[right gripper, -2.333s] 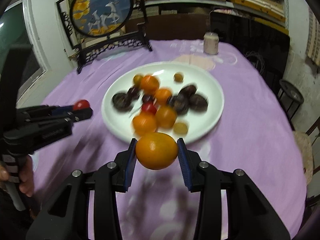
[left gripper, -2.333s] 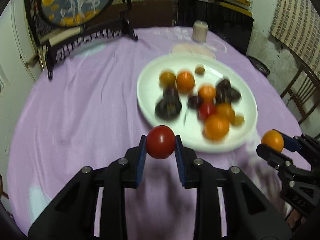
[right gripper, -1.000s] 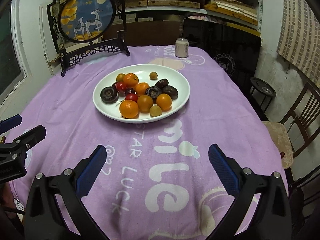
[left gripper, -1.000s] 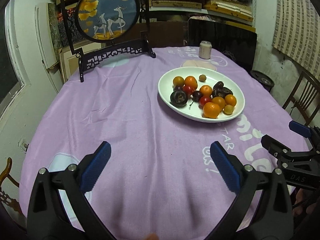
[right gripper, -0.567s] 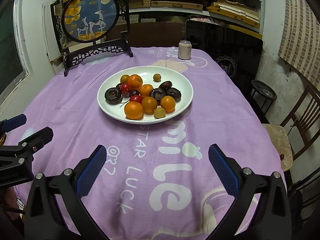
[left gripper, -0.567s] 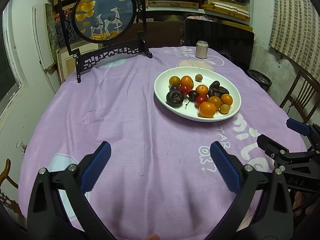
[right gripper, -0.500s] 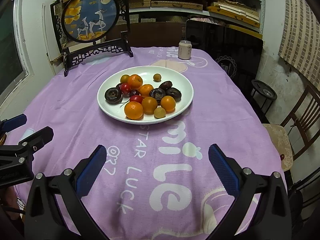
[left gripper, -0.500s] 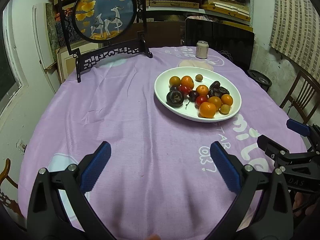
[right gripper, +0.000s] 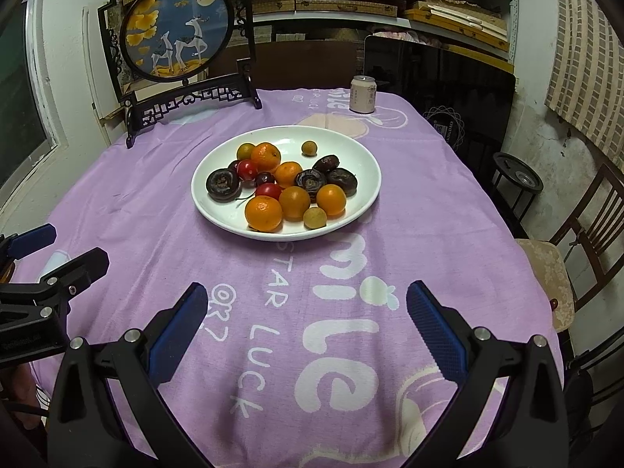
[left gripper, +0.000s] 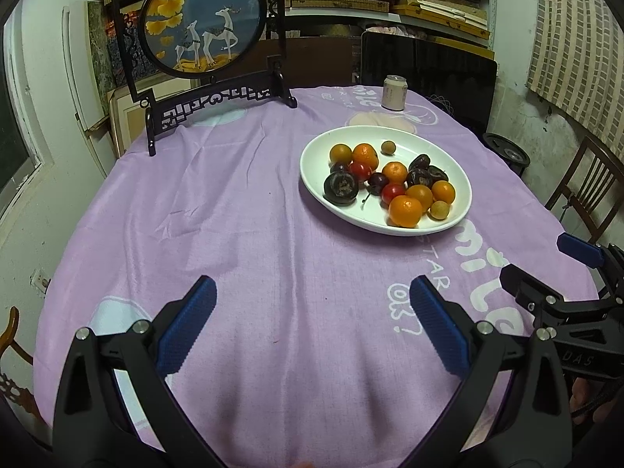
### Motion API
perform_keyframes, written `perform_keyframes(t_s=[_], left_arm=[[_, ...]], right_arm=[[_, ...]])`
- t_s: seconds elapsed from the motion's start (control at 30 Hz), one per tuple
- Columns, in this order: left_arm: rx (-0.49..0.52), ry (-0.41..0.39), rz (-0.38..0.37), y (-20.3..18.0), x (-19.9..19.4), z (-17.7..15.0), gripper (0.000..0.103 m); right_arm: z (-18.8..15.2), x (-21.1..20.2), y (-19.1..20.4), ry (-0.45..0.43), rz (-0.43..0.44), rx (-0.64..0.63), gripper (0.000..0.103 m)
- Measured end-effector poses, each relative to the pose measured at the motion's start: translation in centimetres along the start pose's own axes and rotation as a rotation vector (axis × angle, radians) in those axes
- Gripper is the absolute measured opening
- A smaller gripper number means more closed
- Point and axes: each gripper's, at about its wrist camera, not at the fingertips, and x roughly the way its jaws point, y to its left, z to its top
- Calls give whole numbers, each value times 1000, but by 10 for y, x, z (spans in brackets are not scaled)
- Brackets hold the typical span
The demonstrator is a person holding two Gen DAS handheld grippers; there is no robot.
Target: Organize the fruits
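Fruits heaped in white plate, both claws empty, spread.

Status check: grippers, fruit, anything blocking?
Left gripper open, empty. Right gripper open, empty. Fruit all on plate. Path to plate clear; can stands beyond it.

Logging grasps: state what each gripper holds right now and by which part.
Nothing is held. The left gripper and right gripper are both open above the tablecloth; the fruit sits on the plate.
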Motion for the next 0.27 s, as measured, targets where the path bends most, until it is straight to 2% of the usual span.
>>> perform_keyframes(t_s=[0.27], left_arm=[[-2, -3, -3, 1, -1, 1, 101]], right_arm=[[0, 0, 0, -1, 1, -1, 102]])
